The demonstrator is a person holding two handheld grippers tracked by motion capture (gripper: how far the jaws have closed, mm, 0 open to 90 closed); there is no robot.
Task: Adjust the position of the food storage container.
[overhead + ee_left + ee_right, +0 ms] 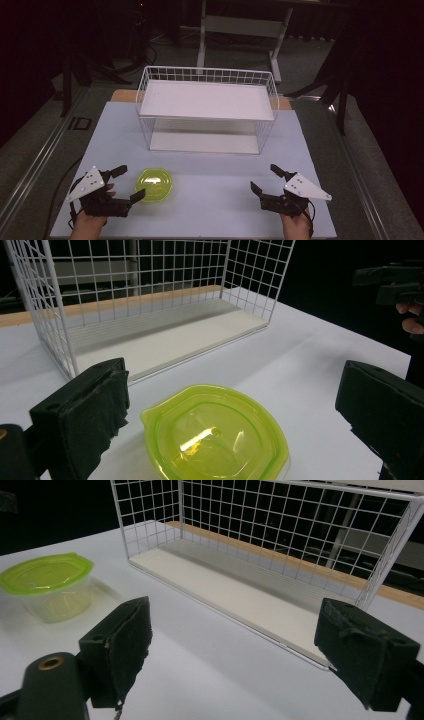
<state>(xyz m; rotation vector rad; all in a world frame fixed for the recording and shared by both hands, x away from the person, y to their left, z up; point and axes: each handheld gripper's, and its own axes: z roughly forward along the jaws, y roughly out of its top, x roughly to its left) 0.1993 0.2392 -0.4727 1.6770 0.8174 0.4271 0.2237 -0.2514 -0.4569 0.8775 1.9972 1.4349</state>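
A clear plastic container with a lime-green lid (154,185) stands on the white table (210,170) near its front left. My left gripper (130,184) is open just left of it, jaws spread wide; in the left gripper view the container (216,435) lies between and just beyond the jaws, untouched. My right gripper (266,180) is open at the front right, nothing between its jaws. In the right gripper view the container (50,585) sits far to the left. A white wire rack (207,107) with two shelves stands at the table's middle back.
The rack's lower shelf (160,337) is bare and open toward the front. A wooden strip (125,95) runs behind the rack. Metal table legs (240,30) and dark stands rise beyond the far edge. Bare tabletop lies between the two grippers.
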